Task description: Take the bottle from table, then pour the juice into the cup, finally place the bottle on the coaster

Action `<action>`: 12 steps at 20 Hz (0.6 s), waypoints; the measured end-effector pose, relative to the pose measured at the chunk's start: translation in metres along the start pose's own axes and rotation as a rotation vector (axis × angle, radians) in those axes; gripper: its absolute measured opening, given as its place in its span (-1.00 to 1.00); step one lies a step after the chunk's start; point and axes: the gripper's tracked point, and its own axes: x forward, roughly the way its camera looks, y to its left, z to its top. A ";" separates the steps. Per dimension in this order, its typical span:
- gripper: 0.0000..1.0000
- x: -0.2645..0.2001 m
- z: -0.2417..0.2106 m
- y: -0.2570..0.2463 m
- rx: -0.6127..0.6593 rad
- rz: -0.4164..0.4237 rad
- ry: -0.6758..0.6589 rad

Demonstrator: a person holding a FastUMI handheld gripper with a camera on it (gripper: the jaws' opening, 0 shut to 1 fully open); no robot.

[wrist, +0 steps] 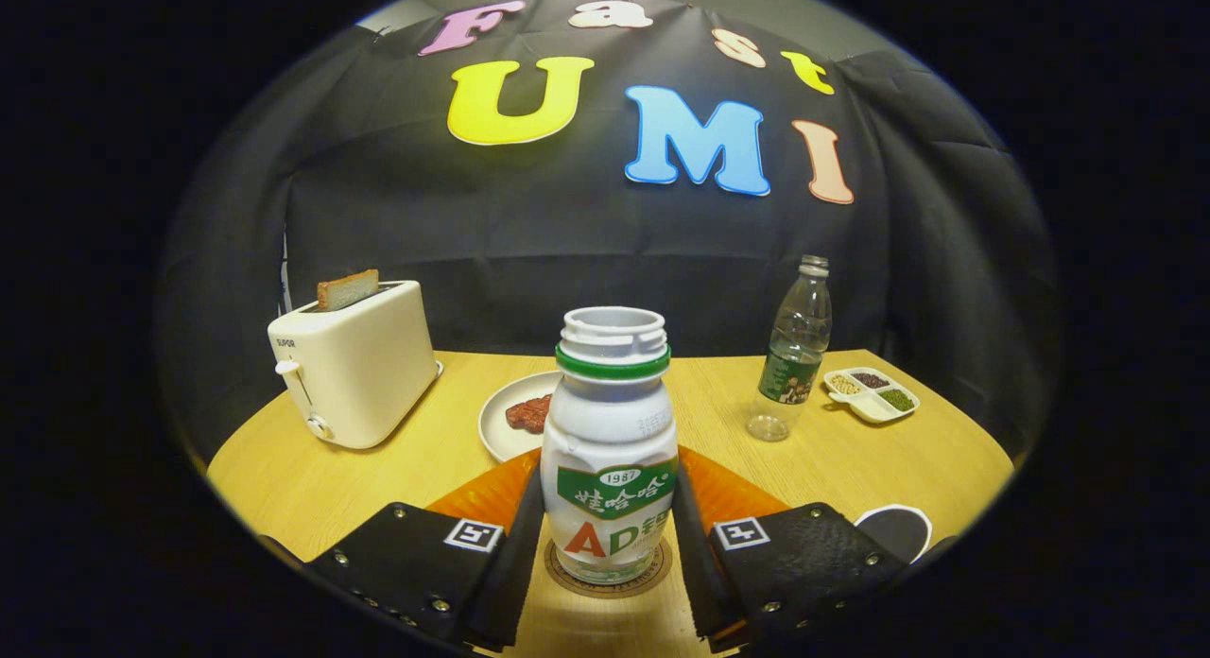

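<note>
Tool [607, 545] fingers clamp bottle [610, 450] between them, upright on coaster [609, 575].

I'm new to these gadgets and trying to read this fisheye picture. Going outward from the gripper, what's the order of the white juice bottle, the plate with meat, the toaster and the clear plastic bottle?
1. White juice bottle: between the gripper's fingers, standing on the coaster.
2. Plate with meat: just beyond, slightly left.
3. Toaster (far left) and clear plastic bottle (far right): too close to call.

Even, fairly bright overhead light; sharp centre, strong fisheye bending, perhaps softer edges.
</note>
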 end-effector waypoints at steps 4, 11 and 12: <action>0.48 -0.007 -0.002 0.011 -0.019 0.026 0.007; 0.95 -0.019 0.050 0.007 -0.071 0.026 -0.089; 0.95 -0.023 0.062 0.004 -0.070 0.021 -0.103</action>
